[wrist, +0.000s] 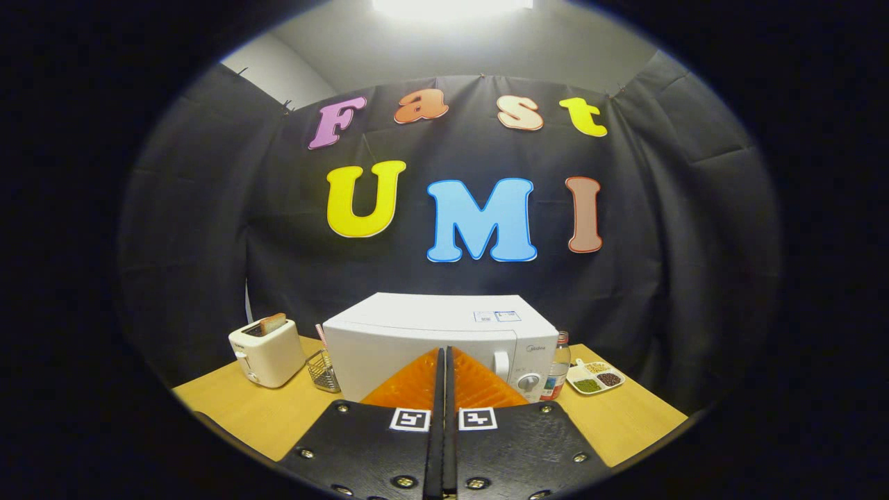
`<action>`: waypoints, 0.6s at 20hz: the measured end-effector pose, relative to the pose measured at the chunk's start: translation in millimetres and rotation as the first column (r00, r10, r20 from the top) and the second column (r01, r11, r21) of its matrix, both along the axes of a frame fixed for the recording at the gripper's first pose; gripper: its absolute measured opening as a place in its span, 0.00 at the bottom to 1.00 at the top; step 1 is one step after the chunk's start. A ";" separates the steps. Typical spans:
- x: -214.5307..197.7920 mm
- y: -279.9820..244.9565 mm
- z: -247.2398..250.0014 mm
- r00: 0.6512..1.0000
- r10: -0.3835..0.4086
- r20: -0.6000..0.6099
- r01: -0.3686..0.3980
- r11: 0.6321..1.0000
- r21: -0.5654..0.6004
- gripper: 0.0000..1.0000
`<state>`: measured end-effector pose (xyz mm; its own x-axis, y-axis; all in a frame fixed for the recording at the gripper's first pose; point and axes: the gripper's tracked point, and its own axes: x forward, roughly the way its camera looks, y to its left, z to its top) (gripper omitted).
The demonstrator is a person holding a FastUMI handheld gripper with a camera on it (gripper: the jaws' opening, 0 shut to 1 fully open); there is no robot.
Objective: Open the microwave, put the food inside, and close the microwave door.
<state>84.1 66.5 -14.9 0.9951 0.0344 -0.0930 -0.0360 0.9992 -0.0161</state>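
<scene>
Hovering above the near edge of the counter (625,423), the claw (444,354) has its two fingers pressed together with nothing between them, clenched on air. Just beyond the fingertips (436,357) stands the white microwave (417,333), set toward the counter's back edge near its middle, its door closed. A brand name is printed small on the control panel (531,361) above the dial (528,382), too small to read with confidence, and two small stickers (496,317) lie on the top of the casing, their print illegible. A white toaster (267,351) with a slice of bread (272,323) sticking up from its slot sits near the back left corner of the counter. Between the toaster and the microwave is a small wire basket (323,371) with a straw-like stick rising from it. At the microwave's right side stands a clear bottle (558,364) with a label, unreadable, and beside it, toward the back right corner, a white divided dish (596,376) holds small heaps of green, dark and pale grains or beans.
</scene>
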 end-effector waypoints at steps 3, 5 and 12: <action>-16.7 3.5 3.9 1.000 0.007 0.001 -0.007 1.000 0.026 0.07; -25.6 6.7 7.6 1.000 0.013 0.008 -0.014 0.997 0.070 0.52; -54.2 5.1 23.6 0.999 -0.011 0.053 0.009 0.999 0.046 0.96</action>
